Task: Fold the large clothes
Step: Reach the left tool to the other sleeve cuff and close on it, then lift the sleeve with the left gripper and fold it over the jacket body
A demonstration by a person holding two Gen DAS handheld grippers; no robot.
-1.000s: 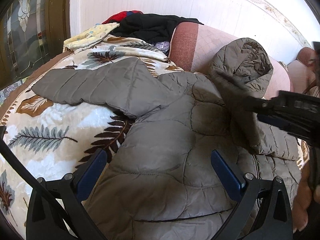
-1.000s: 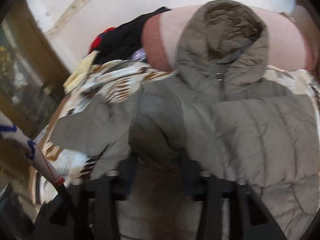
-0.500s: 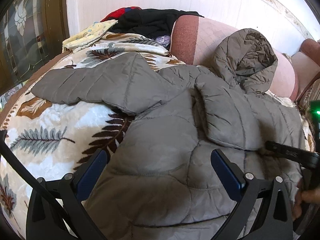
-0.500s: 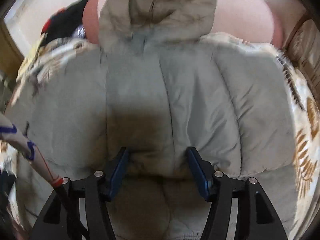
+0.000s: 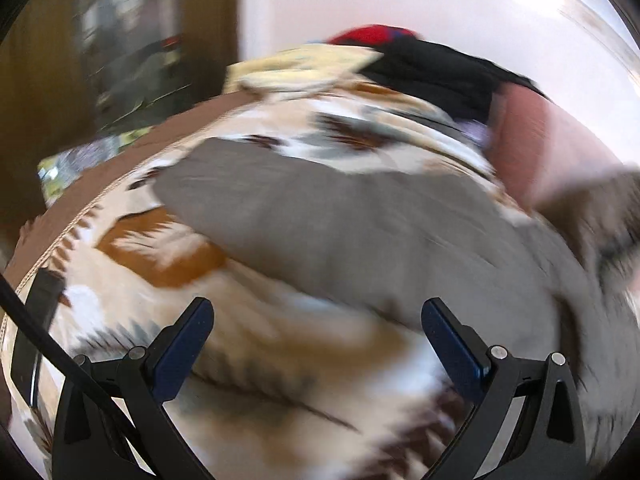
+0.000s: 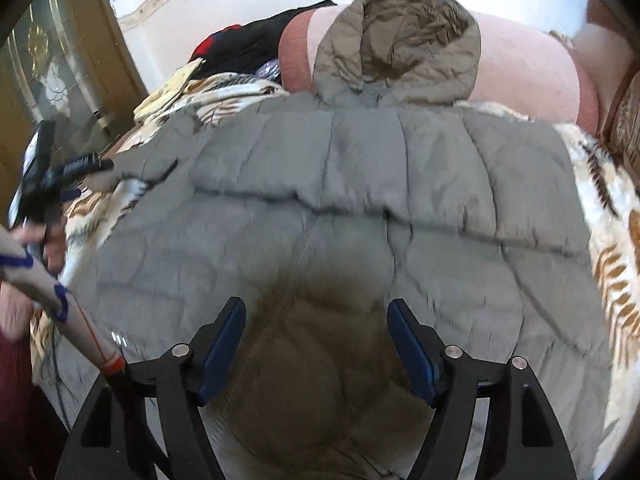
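Observation:
A grey quilted hooded jacket (image 6: 360, 184) lies spread on a leaf-patterned blanket (image 6: 612, 216), its hood (image 6: 400, 44) resting against a pink bolster. One sleeve is folded across the chest. My right gripper (image 6: 316, 320) hovers over the jacket's lower front; its jaws are opening and nothing is pinched between them. In the blurred left wrist view the jacket's other sleeve (image 5: 320, 220) stretches out over the blanket (image 5: 280, 360). My left gripper (image 5: 316, 320) is open above the blanket just below that sleeve, holding nothing. It also shows at the left edge as the left gripper (image 6: 60, 176).
Black and red clothes (image 6: 248, 48) and a pale yellow cloth (image 6: 172, 88) are piled at the back beside the pink bolster (image 6: 528, 76). A wooden door with patterned glass (image 6: 48, 72) stands at the left. A person's hand and sleeve (image 6: 24, 264) sit at the left edge.
My right gripper let go of the sleeve it had laid across the chest, widened and drew back. My left gripper swept left, off the jacket's body toward the outstretched sleeve.

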